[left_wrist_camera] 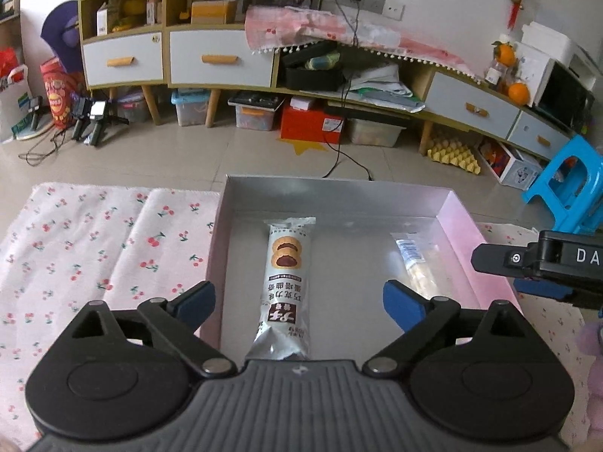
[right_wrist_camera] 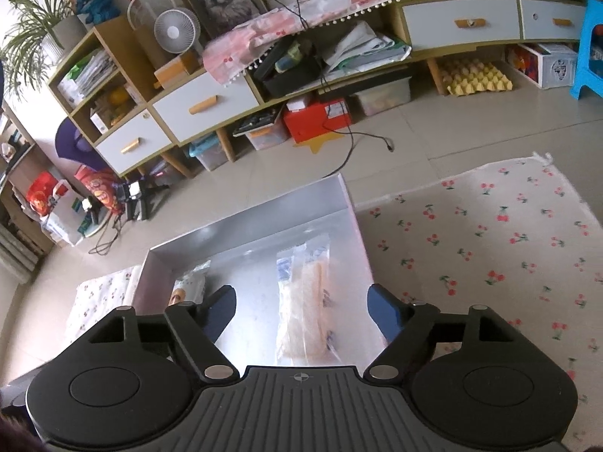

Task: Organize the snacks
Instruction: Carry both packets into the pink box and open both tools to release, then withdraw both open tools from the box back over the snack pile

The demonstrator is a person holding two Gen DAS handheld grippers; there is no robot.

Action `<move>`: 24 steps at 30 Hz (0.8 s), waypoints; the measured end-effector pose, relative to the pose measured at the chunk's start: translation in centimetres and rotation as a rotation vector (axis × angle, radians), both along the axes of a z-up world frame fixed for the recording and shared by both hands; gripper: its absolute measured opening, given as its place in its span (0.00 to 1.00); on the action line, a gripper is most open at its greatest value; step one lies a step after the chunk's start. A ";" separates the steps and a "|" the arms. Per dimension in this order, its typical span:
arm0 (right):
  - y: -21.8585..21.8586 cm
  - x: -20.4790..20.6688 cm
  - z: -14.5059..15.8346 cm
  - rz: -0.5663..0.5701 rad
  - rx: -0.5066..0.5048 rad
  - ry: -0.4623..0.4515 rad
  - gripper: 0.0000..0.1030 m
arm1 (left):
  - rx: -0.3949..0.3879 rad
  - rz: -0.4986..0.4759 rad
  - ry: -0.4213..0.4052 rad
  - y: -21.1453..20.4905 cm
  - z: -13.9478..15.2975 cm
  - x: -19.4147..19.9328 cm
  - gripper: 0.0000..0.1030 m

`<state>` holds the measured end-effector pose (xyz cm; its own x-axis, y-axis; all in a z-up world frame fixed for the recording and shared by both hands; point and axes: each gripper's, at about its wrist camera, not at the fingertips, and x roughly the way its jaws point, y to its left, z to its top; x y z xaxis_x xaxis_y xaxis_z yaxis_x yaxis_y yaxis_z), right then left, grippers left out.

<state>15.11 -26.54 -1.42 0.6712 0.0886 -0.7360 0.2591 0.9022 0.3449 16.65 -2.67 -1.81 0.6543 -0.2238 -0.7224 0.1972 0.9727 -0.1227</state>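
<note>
A shallow box (left_wrist_camera: 463, 222) with pink outer walls and a silver inside lies on the cherry-print cloth (left_wrist_camera: 94, 241). Inside it, on the left, rests a white cookie packet (left_wrist_camera: 287, 286) printed with chocolate tarts. On the right lies a clear wafer packet (left_wrist_camera: 418, 263), seen as wafer packet (right_wrist_camera: 307, 301) from the right wrist. My left gripper (left_wrist_camera: 299, 301) hangs open above the cookie packet, its blue pads clear of it. My right gripper (right_wrist_camera: 303, 309) is open over the wafer packet without touching it. The right gripper's black body (left_wrist_camera: 546, 263) shows at the left view's right edge.
The box (right_wrist_camera: 350, 203) sits at the cloth's far edge, with tiled floor beyond. A long cabinet (left_wrist_camera: 226, 56) with drawers, storage bins and a red box (left_wrist_camera: 312, 120) lines the wall. A blue stool (left_wrist_camera: 569, 184) stands at far right. A power cable (left_wrist_camera: 346, 150) trails on the floor.
</note>
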 end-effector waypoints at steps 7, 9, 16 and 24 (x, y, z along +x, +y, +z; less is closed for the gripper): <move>0.5 -2.5 2.8 0.006 -0.054 0.010 0.83 | 0.029 -0.016 0.007 0.2 1.4 -1.8 0.98; 0.6 -3.4 3.5 0.008 -0.060 0.011 0.84 | 0.037 -0.016 0.014 0.3 1.7 -2.4 0.98; 1.9 -6.8 5.2 0.042 -0.085 0.013 0.86 | 0.066 -0.026 0.016 1.1 2.5 -5.0 0.98; 3.3 -10.6 5.9 0.091 -0.115 0.015 0.86 | 0.085 -0.053 0.002 2.1 3.4 -8.0 0.99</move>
<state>4.55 -23.21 4.49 0.6528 0.0634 -0.7549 0.1787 0.9555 0.2348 8.64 -0.62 1.59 0.6417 -0.1962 -0.7415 0.2488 0.9677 -0.0408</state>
